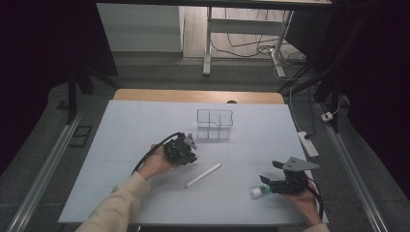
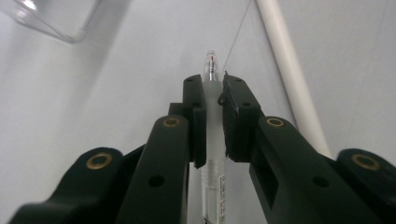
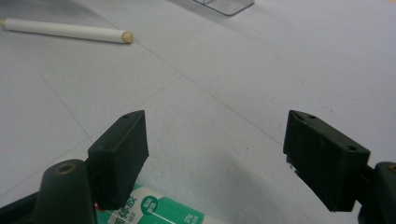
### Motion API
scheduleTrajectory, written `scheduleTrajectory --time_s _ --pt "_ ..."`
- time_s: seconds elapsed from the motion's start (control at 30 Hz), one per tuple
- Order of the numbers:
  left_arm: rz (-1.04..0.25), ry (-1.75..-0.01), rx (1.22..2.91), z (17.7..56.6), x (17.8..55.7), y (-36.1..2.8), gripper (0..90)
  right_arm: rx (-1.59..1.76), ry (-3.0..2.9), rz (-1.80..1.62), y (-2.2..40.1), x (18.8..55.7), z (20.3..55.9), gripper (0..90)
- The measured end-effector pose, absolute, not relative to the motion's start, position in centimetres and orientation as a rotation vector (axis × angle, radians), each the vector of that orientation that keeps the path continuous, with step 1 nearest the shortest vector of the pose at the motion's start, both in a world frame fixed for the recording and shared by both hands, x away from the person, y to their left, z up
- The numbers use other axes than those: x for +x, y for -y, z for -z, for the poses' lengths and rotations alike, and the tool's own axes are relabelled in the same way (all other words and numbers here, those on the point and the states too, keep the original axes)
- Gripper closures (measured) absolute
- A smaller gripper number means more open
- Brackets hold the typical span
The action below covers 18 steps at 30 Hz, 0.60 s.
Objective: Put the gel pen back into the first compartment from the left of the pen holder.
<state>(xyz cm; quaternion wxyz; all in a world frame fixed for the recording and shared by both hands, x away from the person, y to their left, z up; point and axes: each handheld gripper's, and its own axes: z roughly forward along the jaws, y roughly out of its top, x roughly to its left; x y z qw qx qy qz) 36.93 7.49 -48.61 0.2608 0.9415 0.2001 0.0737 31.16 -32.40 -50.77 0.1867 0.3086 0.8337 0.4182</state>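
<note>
My left gripper [image 1: 186, 150] [image 2: 214, 86] is left of the table's middle. Its jaws are shut on a clear plastic pen [image 2: 212, 65], whose tip pokes out past the pads. A white stick [image 1: 203, 175] [image 2: 289, 79] [image 3: 65, 30] lies on the table just to the right of that gripper. Near the front right edge my right gripper [image 1: 270, 182] [image 3: 217, 140] stands open with its jaws wide apart. A glue stick [image 1: 258, 192] [image 3: 154, 212] with a green label and a white cap lies on the table by its left jaw, with no pad pressing on it.
A clear plastic organiser box [image 1: 214, 123] [image 2: 60, 18] [image 3: 224, 5] with compartments stands beyond the left gripper, toward the back middle of the white table [image 1: 145, 121]. Past the table's far edge are desk legs and cables on the floor.
</note>
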Motion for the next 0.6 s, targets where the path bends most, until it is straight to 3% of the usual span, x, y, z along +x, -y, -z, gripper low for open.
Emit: scheduleTrajectory --time_s 0.6 --pt "-0.262 -0.610 2.371 46.1 36.9 -10.2 80.2 0.866 -2.348 -1.180 32.4 31.2 50.8 21.5"
